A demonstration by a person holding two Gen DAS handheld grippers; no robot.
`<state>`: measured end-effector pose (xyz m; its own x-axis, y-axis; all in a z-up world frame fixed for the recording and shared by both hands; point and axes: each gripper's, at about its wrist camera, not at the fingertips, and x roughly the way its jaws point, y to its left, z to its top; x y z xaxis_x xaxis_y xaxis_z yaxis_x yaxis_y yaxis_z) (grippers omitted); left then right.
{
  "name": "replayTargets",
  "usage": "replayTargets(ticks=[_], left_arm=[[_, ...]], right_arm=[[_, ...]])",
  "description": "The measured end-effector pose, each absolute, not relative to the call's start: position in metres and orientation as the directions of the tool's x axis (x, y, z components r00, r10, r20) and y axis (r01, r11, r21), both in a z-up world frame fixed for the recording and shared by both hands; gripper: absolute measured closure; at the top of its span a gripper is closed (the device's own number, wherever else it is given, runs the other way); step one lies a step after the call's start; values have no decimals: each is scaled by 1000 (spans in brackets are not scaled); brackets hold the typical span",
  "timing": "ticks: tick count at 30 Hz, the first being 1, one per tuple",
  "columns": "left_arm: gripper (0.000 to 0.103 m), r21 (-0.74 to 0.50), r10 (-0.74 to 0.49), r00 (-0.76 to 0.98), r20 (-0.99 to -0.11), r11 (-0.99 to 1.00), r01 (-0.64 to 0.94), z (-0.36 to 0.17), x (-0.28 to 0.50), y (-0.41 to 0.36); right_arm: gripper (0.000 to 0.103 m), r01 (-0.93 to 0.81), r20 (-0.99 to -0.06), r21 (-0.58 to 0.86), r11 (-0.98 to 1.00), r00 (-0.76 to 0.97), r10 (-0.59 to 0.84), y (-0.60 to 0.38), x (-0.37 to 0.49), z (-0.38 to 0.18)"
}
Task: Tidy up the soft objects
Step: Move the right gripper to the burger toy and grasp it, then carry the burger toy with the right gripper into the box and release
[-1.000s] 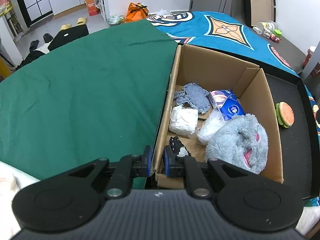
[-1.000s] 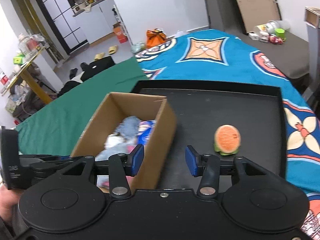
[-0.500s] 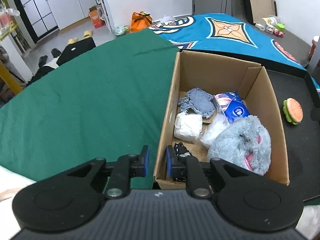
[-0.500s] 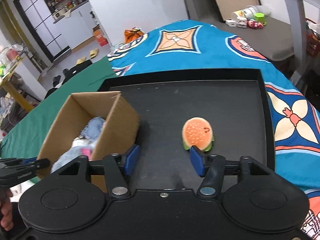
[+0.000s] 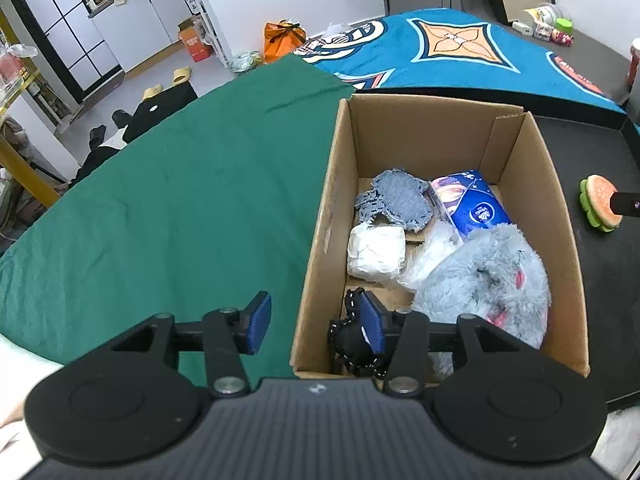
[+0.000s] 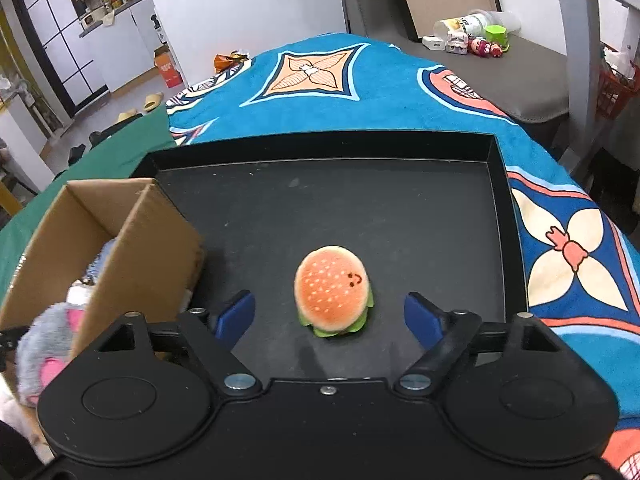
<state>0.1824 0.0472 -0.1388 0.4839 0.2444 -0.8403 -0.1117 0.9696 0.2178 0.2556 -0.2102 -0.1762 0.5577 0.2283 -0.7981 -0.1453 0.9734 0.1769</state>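
Burger plush: sits alone on the black tray, just right of the cardboard box, bun side up, tipped a little toward you. Last loose soft item in view, by the look of it.

Left side first. Your left gripper straddles the box's near-left wall, one pad outside over the green cloth, the other inside against a black item in the near corner. Jaws are opening, pads clear of the cardboard, nothing clamped. Lift it off the wall so the box does not drag.

Box contents, far to near: grey knit cloth, blue tissue pack, white bundle, grey fluffy plush. Free room looks best at the far end.

Right side. Your right gripper is lined up on the burger, jaws opening wide, a pad on either side and neither touching. Good approach. Judgement:
- sink a little more so the pads meet the bun's middle, not its top
- close gently; it will squash
- clear the box's right wall before you release over the far end.
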Motion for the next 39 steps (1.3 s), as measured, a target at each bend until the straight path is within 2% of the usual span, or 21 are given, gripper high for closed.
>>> replayTargets(ticks=[8, 10, 13, 14, 18, 30, 39], left_arm=[[53, 276, 301, 444, -844, 953, -123, -144, 190, 40], [53, 285, 311, 440, -842, 950, -126, -144, 190, 39], [53, 303, 326, 439, -837, 945, -124, -144, 190, 36], [53, 308, 330, 439, -836, 943, -123, -143, 190, 35], [53, 310, 335, 442, -832, 942, -130, -142, 189, 36], [53, 287, 325, 461, -826, 946, -153, -136, 183, 41], [53, 257, 301, 476, -826, 954, -157, -131, 179, 45]], right_arm=[[23, -150, -806, 167, 974, 549, 223, -213, 266, -196], [29, -147, -806, 163, 976, 551, 218, -213, 269, -199], [53, -165, -807, 177, 970, 540, 239, -212, 271, -203], [66, -174, -811, 177, 969, 531, 244, -211, 272, -204], [74, -184, -807, 172, 968, 537, 245, -211, 264, -197], [75, -120, -791, 195, 973, 568, 229, -225, 244, -176], [75, -156, -742, 201, 967, 621, 254, -223, 220, -143]])
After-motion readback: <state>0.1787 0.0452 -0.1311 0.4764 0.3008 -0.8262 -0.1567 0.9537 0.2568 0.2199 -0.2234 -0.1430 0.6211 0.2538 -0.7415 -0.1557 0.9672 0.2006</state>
